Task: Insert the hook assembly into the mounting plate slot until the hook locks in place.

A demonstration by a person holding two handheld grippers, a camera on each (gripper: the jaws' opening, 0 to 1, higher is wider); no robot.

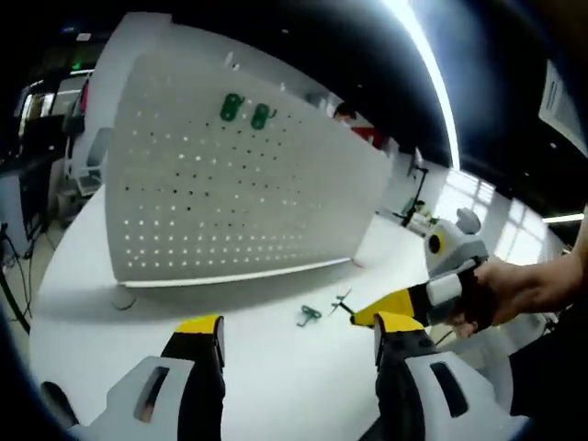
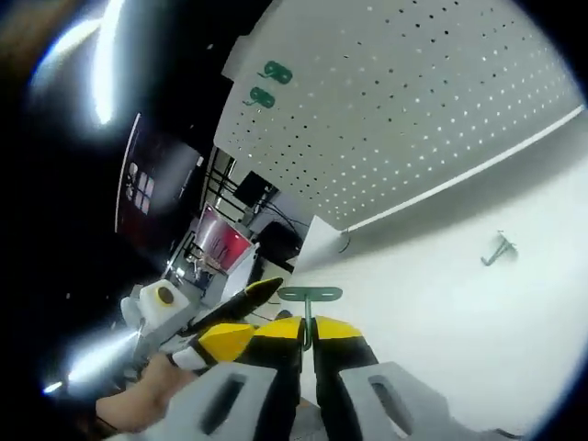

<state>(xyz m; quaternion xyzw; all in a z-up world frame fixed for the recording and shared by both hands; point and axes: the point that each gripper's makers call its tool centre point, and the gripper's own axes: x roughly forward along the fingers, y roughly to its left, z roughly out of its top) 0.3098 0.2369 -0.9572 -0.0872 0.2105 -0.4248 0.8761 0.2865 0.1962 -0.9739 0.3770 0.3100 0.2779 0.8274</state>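
Note:
A white pegboard mounting plate (image 1: 230,193) (image 2: 413,101) stands upright on the white table (image 1: 276,386). Two green hooks (image 1: 245,111) (image 2: 268,84) hang near its top. My right gripper (image 2: 308,335) is shut on the stem of a green hook assembly (image 2: 310,296), whose flat crossbar sticks out past the jaws. In the left gripper view that gripper (image 1: 360,317) comes in from the right, held by a hand (image 1: 514,294), with the hook (image 1: 342,303) at its tip, low over the table. My left gripper (image 1: 299,326) is open with nothing between its jaws, short of the board.
A loose green hook (image 1: 309,315) (image 2: 499,248) lies on the table in front of the board's lower edge. The left gripper (image 2: 230,312) shows at the left of the right gripper view. Office furniture and a red object stand behind the board.

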